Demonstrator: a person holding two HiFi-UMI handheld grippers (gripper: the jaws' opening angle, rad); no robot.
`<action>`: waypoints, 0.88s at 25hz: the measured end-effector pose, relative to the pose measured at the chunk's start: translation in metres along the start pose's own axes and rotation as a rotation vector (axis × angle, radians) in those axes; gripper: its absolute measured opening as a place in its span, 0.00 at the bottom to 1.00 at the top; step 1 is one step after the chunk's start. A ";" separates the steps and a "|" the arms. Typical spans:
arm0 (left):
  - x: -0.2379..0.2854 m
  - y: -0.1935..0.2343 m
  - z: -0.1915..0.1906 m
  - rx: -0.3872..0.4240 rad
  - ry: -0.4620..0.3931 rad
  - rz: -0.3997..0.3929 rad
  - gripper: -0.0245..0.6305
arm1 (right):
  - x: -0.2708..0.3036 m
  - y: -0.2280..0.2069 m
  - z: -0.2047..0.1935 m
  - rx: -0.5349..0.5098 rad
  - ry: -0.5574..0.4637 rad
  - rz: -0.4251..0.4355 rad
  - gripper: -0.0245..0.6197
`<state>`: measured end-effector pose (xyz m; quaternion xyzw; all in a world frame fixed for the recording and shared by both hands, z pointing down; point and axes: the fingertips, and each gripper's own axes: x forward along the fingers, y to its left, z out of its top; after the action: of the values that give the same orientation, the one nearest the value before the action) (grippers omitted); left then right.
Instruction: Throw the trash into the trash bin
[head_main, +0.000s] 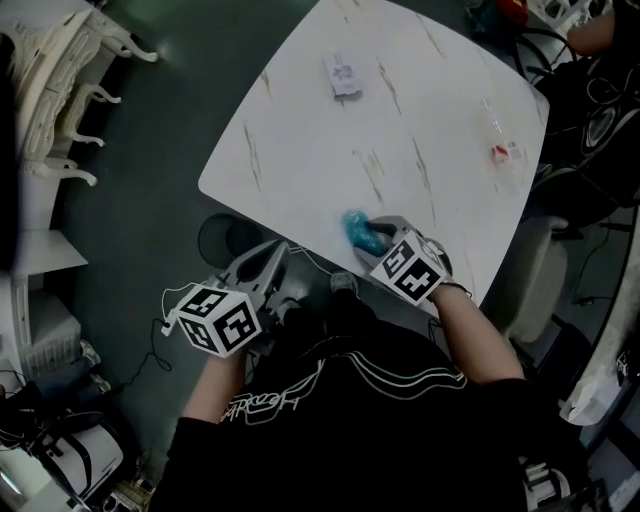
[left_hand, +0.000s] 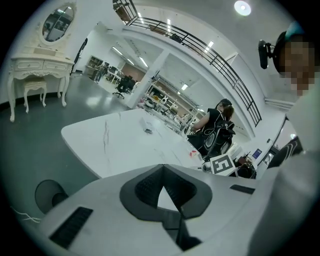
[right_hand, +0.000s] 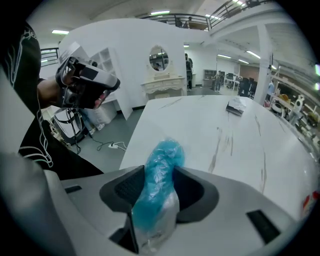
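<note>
Jaws of my right gripper (right_hand: 159, 175) pinch the blue wrapper (head_main: 358, 230) at the counter's (head_main: 400, 120) near edge, ready to carry it to the trash bin (head_main: 225, 240) just off that edge, while my left gripper (left_hand: 162, 169) waits closed and empty.

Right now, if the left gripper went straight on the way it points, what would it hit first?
Most likely the white table, near its closest edge: the shut, empty left gripper aims at that top. The dark bin sits lower, left of that line. Depth is hard to judge.
</note>
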<state>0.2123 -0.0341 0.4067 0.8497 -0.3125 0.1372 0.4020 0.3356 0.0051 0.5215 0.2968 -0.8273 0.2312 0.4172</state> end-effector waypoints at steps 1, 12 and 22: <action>-0.002 0.004 -0.001 0.009 0.000 0.009 0.04 | 0.001 -0.001 0.000 -0.007 0.008 -0.011 0.36; -0.032 0.032 -0.018 -0.032 -0.005 0.011 0.04 | -0.003 0.017 0.014 0.011 0.051 -0.053 0.16; -0.092 0.068 -0.004 -0.042 -0.054 -0.007 0.04 | -0.048 0.058 0.143 0.046 -0.263 -0.099 0.15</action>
<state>0.0985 -0.0254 0.4050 0.8456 -0.3229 0.1063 0.4116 0.2399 -0.0288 0.3961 0.3744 -0.8536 0.1882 0.3094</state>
